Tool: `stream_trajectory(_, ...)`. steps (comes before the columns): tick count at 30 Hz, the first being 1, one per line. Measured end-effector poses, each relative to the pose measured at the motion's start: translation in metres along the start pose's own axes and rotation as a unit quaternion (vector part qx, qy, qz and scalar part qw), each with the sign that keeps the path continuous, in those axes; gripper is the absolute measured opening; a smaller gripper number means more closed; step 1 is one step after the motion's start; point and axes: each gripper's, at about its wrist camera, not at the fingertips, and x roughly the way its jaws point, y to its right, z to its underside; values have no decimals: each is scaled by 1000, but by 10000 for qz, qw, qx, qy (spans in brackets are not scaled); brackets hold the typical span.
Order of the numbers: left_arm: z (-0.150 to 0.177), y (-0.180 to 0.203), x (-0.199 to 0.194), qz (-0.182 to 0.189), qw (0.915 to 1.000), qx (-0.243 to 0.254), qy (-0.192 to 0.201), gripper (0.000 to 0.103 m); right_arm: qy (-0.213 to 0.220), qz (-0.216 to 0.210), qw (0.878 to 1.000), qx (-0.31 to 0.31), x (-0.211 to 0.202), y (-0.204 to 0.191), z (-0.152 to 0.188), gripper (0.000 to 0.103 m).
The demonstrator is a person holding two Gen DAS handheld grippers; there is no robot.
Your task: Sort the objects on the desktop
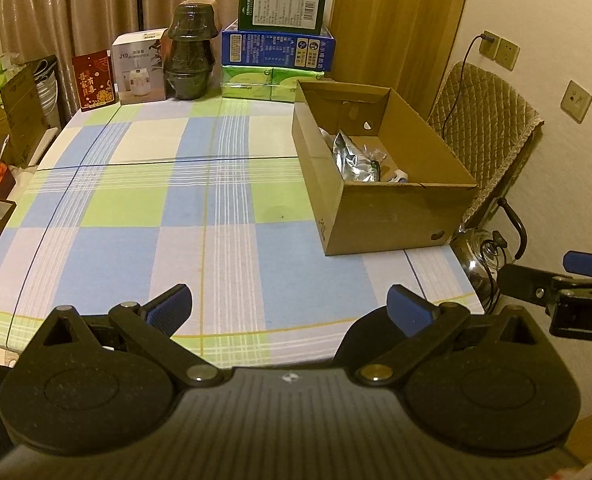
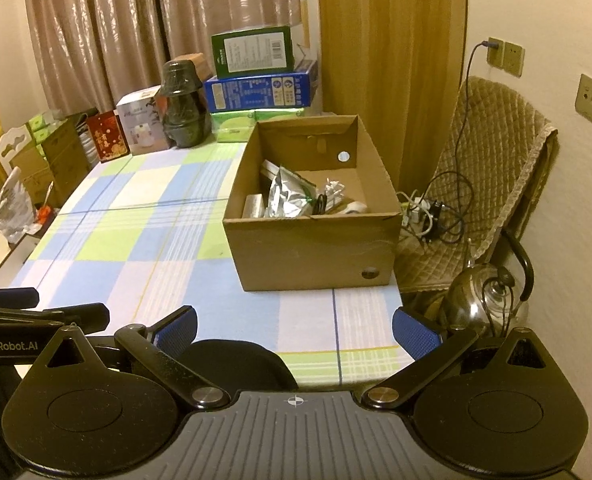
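The open brown cardboard box (image 2: 311,248) stands on the right part of the table with the blue, green and white checked cloth (image 1: 144,216), close to its right edge; its plain front wall has a small round hole near the lower right corner, and the far inner wall shows another round hole and cut-out slots; inside lie a crumpled silver foil pouch (image 2: 286,200), a silvery roll-like packet (image 2: 252,206) touching it on the left, a crinkled clear wrapper (image 2: 333,190) and a small white object (image 2: 353,208), all gathered toward the front of the box; the rest of the cloth before the box is bare; the left gripper (image 1: 290,308) hangs over the near edge of the table with its blue-padded fingers (image 1: 168,308) spread wide and nothing between them; the right gripper (image 2: 294,330) hangs beside it, likewise wide apart and holding nothing; behind the box, at the far edge, a stack of green and blue cartons (image 1: 278,44) and a dark wrapped stack of bowls (image 1: 190,56) stand against the curtain.
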Motion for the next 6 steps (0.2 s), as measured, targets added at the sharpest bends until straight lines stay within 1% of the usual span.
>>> stream_trajectory(2,0,0,0,23,10000,-9,21,102,-8,-2,10000,-6,1,0,0,101)
stream_trajectory(6,-1,-2,-4,104,9997,-62,193,102,-34,-7,10000,-7,4,-1,1,101)
